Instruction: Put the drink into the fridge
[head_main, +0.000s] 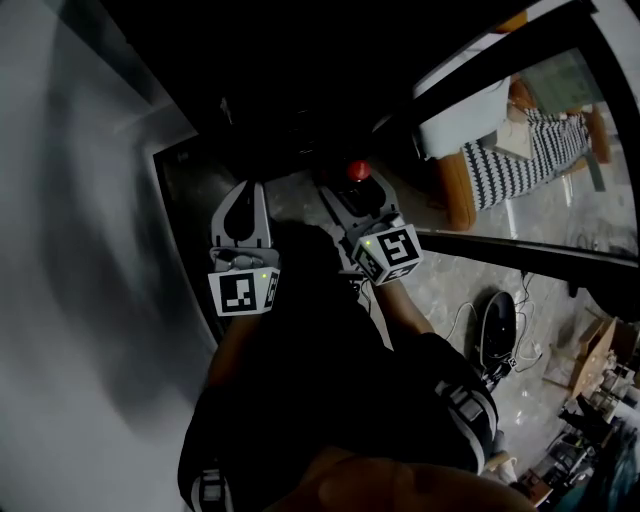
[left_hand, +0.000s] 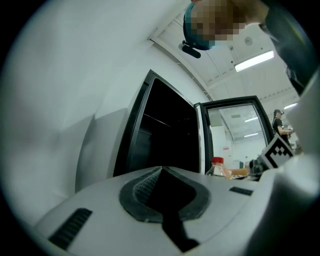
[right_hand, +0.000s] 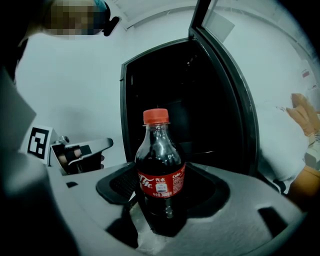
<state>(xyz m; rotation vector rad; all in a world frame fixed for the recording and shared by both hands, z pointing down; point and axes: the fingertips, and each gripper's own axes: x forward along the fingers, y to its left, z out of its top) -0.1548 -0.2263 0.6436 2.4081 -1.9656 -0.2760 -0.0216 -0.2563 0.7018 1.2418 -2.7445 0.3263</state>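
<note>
Right gripper (right_hand: 160, 212) clamped on small clear plastic cola bottle with red cap and label (right_hand: 161, 181), upright before open black fridge (right_hand: 165, 85) | left gripper (left_hand: 162, 197) closed, empty | step: approach, bottle not yet inside | next: likely reach into dark cavity, set down level | smooth rounded bottle, ribbed rubber pads (right_hand: 119, 185)

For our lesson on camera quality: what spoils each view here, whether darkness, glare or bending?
Head view: dim overall, the fridge interior pure black, edges vignetted. Left gripper view: ceiling lights glare, and the fridge door frame bows from wide-angle distortion. Right gripper view: the cola bottle is sharp, but the fridge behind it is underexposed.
</note>
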